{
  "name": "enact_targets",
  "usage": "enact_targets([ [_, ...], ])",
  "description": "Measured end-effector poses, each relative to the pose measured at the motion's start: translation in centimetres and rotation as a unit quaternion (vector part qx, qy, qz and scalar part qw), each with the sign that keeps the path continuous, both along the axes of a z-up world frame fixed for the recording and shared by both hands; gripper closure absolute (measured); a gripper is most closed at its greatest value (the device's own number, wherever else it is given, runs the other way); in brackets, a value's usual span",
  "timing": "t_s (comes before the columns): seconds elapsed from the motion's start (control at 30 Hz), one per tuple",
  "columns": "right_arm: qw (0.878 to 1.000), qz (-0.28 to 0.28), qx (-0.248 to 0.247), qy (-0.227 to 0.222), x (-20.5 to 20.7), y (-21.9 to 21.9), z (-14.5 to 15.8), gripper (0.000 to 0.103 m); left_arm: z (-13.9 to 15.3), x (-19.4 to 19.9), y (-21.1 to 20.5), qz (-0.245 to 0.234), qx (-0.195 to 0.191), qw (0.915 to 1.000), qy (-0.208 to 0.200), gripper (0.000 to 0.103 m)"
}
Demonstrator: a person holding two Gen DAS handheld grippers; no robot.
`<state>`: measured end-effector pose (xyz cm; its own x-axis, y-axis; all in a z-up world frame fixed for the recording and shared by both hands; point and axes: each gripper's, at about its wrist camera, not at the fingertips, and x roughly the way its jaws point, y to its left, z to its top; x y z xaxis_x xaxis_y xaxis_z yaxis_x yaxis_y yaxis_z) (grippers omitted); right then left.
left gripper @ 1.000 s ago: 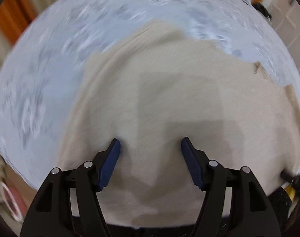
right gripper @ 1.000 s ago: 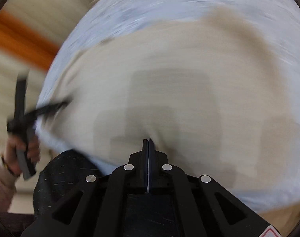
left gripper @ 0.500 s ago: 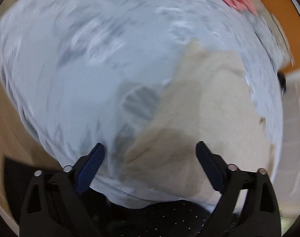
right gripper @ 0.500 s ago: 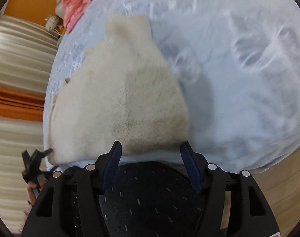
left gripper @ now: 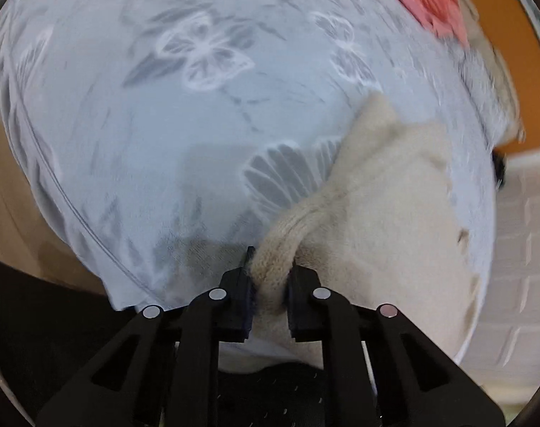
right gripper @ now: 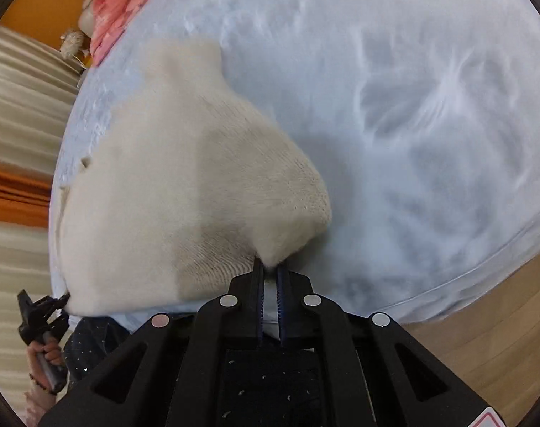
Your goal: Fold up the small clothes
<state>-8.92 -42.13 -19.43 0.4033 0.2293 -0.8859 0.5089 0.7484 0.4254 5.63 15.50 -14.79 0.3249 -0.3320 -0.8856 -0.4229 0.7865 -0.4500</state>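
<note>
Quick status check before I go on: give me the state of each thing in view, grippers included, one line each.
Left gripper: shut on the near corner of the cream sweater.
Right gripper: shut on another near corner of the sweater.
Cream sweater: lying on the bedsheet, near edge bunched and lifted at both grips.
Bedsheet: spread under the sweater, butterfly print.
Pink garment: crumpled at the far edge, untouched.

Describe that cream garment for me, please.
The garment looks like soft, cream, ribbed knit. It lies mostly flat on the blue patterned sheet, one narrower part pointing away. The left hand-held gripper pinches one bunched near edge; the right hand-held gripper pinches another near corner, lifting it slightly.
</note>
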Motion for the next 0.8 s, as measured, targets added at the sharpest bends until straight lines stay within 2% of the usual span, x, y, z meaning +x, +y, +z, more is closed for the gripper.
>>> enact_targets([
  [0.03, 1.000, -0.004, 0.004, -0.007, 0.0, 0.1, 0.4, 0.095, 0.4, 0.1, -0.1, -0.002, 0.001, 1.0000, -0.001, 0.086],
  [0.1, 1.000, -0.011, 0.010, -0.024, -0.3, 0.0, 2.2, 0.091, 2.1, 0.4, -1.1, -0.034, 0.020, 0.9991, -0.012, 0.083],
  [0.17, 0.999, -0.011, -0.018, -0.032, -0.5, 0.0, 4.2, 0.082, 4.5, 0.5, -1.6, -0.067, 0.034, 0.9962, -0.044, 0.082],
  [0.2, 0.997, -0.006, -0.059, -0.039, -0.8, 0.0, 6.0, 0.065, 6.2, 0.7, -2.2, -0.083, 0.052, 0.9928, -0.069, 0.072],
  [0.23, 0.995, -0.002, -0.089, -0.047, -0.5, -0.1, 7.3, 0.050, 7.7, 0.8, -2.6, -0.091, 0.069, 0.9894, -0.089, 0.054],
  [0.27, 0.992, 0.004, -0.109, -0.058, -0.1, -0.4, 8.5, 0.049, 8.8, 1.3, -3.1, -0.097, 0.084, 0.9859, -0.107, 0.043],
  [0.3, 0.991, 0.015, -0.112, -0.071, 0.9, -0.6, 9.4, 0.049, 9.9, 2.3, -3.9, -0.106, 0.096, 0.9815, -0.127, 0.026],
  [0.33, 0.991, 0.023, -0.106, -0.079, 2.3, -0.9, 10.0, 0.049, 10.6, 3.5, -4.8, -0.114, 0.101, 0.9783, -0.140, 0.019],
  [0.4, 0.991, 0.040, -0.091, -0.090, 5.4, -1.3, 10.4, 0.045, 10.4, 6.0, -6.7, -0.141, 0.100, 0.9744, -0.144, 0.016],
  [0.5, 0.991, 0.057, -0.097, -0.079, 11.1, -0.5, 9.2, 0.044, 8.0, 9.6, -9.4, -0.166, 0.129, 0.9701, -0.120, 0.016],
  [0.57, 0.991, 0.062, -0.108, -0.052, 14.4, -0.3, 7.5, 0.044, 6.3, 10.9, -10.3, -0.179, 0.133, 0.9692, -0.104, 0.023],
  [0.6, 0.992, 0.062, -0.105, -0.041, 14.6, -0.5, 6.8, 0.046, 5.2, 11.6, -10.8, -0.195, 0.130, 0.9682, -0.089, 0.046],
  [0.63, 0.993, 0.067, -0.095, -0.031, 15.4, -0.2, 5.7, 0.076, 4.4, 11.9, -11.2, -0.206, 0.128, 0.9672, -0.073, 0.073],
  [0.67, 0.993, 0.078, -0.083, -0.024, 15.7, -0.2, 5.2, 0.097, 3.8, 12.2, -11.3, -0.212, 0.129, 0.9667, -0.063, 0.086],
  [0.7, 0.992, 0.087, -0.087, -0.024, 16.1, -0.1, 5.6, 0.096, 3.9, 12.2, -11.1, -0.207, 0.132, 0.9671, -0.067, 0.095],
  [0.73, 0.990, 0.087, -0.091, -0.067, 15.7, 0.0, 7.4, 0.096, 4.6, 12.0, -10.5, -0.197, 0.128, 0.9686, -0.083, 0.096],
  [0.8, 0.986, 0.072, -0.087, -0.120, 14.6, -0.5, 9.8, 0.097, 5.6, 12.0, -9.0, -0.173, 0.123, 0.9718, -0.102, 0.096],
])
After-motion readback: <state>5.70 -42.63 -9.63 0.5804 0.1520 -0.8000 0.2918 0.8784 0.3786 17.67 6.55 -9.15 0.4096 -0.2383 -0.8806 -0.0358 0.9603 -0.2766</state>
